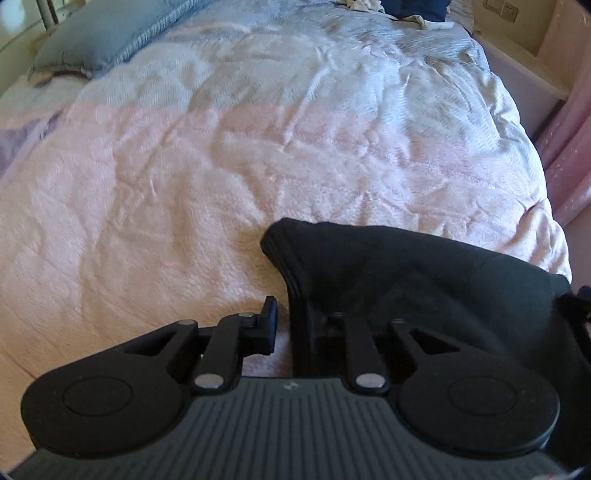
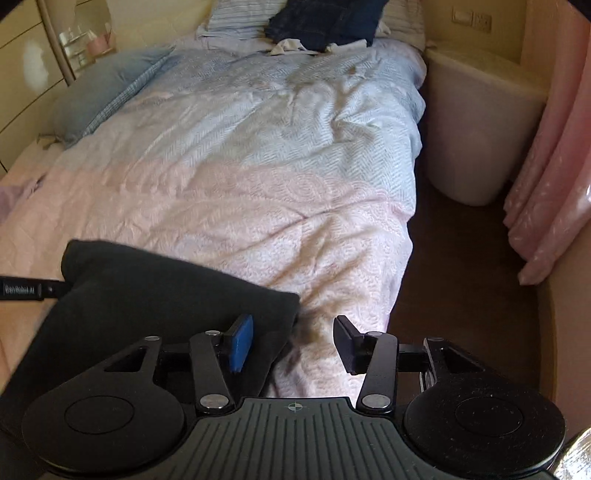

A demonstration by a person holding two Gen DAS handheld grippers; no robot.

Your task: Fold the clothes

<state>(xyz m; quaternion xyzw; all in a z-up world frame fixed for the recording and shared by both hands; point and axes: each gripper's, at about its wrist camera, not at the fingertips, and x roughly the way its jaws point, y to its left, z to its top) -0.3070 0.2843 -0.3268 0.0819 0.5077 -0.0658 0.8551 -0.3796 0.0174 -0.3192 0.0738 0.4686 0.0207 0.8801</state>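
Observation:
A black folded garment (image 1: 406, 273) lies on the near edge of the bed. In the left wrist view it covers the right finger of my left gripper (image 1: 291, 325); the left finger (image 1: 269, 325) shows bare beside it, with a small gap to the cloth. In the right wrist view the same garment (image 2: 147, 295) lies at lower left. My right gripper (image 2: 291, 343) is open, its blue-padded left finger (image 2: 241, 343) over the garment's right edge and its right finger (image 2: 347, 343) over the quilt. The left gripper's body (image 2: 29, 288) shows at far left.
A pink and pale blue quilt (image 2: 258, 177) covers the bed. A blue pillow (image 2: 99, 92) lies at far left. Dark blue clothes (image 2: 325, 22) are piled at the head. A white bedside unit (image 2: 476, 122), pink curtain (image 2: 554, 184) and dark floor (image 2: 454, 288) are at right.

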